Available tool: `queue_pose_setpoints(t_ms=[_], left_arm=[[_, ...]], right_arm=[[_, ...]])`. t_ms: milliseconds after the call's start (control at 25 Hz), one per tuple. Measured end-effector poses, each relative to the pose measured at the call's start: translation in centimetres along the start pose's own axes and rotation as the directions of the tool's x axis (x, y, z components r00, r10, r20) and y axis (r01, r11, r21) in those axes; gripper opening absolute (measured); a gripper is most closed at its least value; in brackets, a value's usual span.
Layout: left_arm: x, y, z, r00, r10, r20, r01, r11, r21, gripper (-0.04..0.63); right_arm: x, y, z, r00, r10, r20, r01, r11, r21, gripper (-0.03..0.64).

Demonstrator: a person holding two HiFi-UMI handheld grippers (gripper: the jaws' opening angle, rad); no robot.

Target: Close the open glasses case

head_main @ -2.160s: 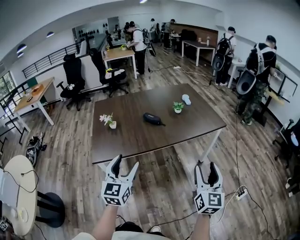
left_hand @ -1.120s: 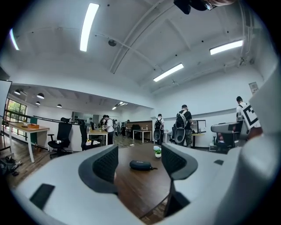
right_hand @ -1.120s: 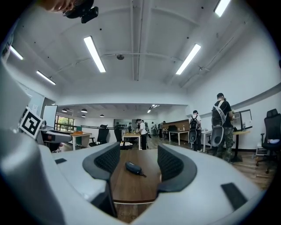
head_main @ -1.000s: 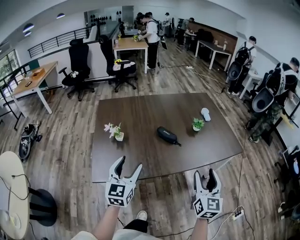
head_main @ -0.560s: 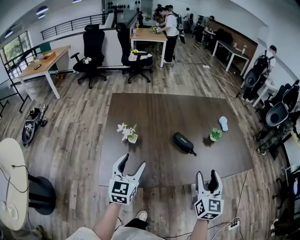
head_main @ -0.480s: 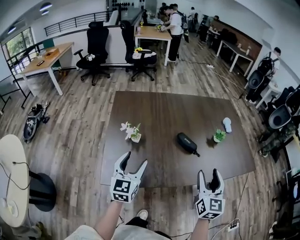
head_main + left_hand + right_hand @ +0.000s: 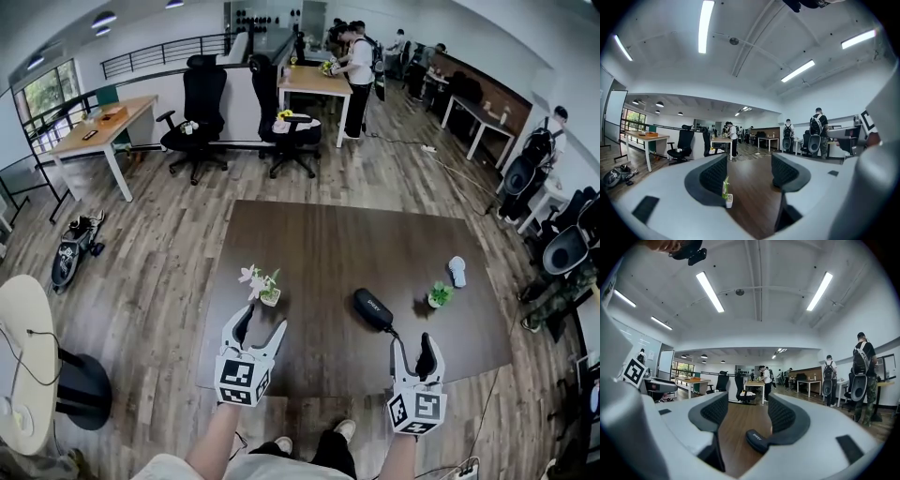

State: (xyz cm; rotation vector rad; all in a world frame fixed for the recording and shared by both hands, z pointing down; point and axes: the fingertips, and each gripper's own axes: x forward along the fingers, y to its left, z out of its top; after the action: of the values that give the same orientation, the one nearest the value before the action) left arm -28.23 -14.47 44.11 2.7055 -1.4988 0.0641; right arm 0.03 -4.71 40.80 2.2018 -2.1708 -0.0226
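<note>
Both grippers have come up to the near edge of the dark brown wooden table (image 7: 328, 234), which lay well ahead of them a moment ago, so the reach can begin. The left gripper (image 7: 262, 319) and right gripper (image 7: 412, 343) point level and forward, with their jaws wide and gripping nothing. The black oval glasses case (image 7: 372, 308) lies just beyond the right gripper, untouched. A small white-potted flower (image 7: 262, 286) stands past the left.

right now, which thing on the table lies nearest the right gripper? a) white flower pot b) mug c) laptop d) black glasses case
d: the black glasses case lies on the table just ahead of the right gripper, in line with its open jaws
</note>
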Motion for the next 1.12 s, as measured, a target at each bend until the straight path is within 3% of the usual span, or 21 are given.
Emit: queue_pose_setpoints(t_ms=[400, 680, 1120], left_arm=[[9.6, -5.4, 1.1, 0.998, 0.069, 0.006, -0.070, 0.996, 0.060, 0.302], [15.5, -9.6, 2.8, 0.996, 0.085, 0.025, -0.086, 0.996, 0.037, 0.301], [20.5, -14.9, 3.6, 0.997, 0.079, 0.015, -0.080, 0.995, 0.059, 0.301]], right_arm=[[7.3, -10.9, 0.5, 0.998, 0.034, 0.061, -0.033, 0.999, -0.019, 0.268], [9.7, -19.0, 0.6, 0.996, 0.012, 0.083, -0.014, 1.000, 0.021, 0.267], [11.4, -25.7, 0.1, 0.996, 0.021, 0.089, -0.025, 0.998, 0.050, 0.267]])
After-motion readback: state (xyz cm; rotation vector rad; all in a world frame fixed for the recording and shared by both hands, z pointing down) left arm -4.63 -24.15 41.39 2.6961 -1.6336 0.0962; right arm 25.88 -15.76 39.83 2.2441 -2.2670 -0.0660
